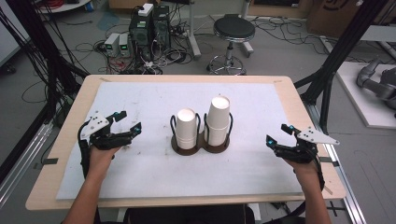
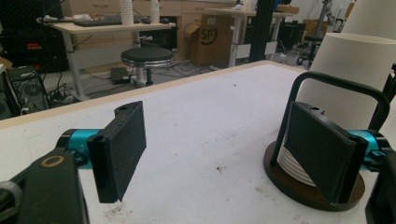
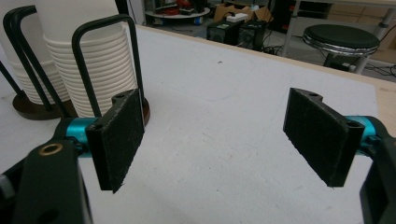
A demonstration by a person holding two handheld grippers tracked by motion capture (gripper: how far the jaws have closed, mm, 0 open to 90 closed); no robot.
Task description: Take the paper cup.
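Two stacks of white paper cups stand upside down in a dark double holder (image 1: 201,146) at the middle of the white mat: a shorter left stack (image 1: 187,129) and a taller right stack (image 1: 218,120). My left gripper (image 1: 128,121) rests on the mat to the left of the holder, jaws wide apart and empty. My right gripper (image 1: 278,133) rests near the right edge, also open and empty. The left gripper view has the left stack (image 2: 350,70) and holder base (image 2: 299,186) just behind its right pad (image 2: 320,149). In the right gripper view the right stack (image 3: 95,70) stands behind the left pad (image 3: 119,137).
The mat (image 1: 154,100) covers a wooden table (image 1: 74,116). Beyond the far edge are a black stool (image 1: 233,30), computer boxes (image 1: 149,28) and loose cables on the floor. Black frame posts (image 1: 343,51) rise at the right and left.
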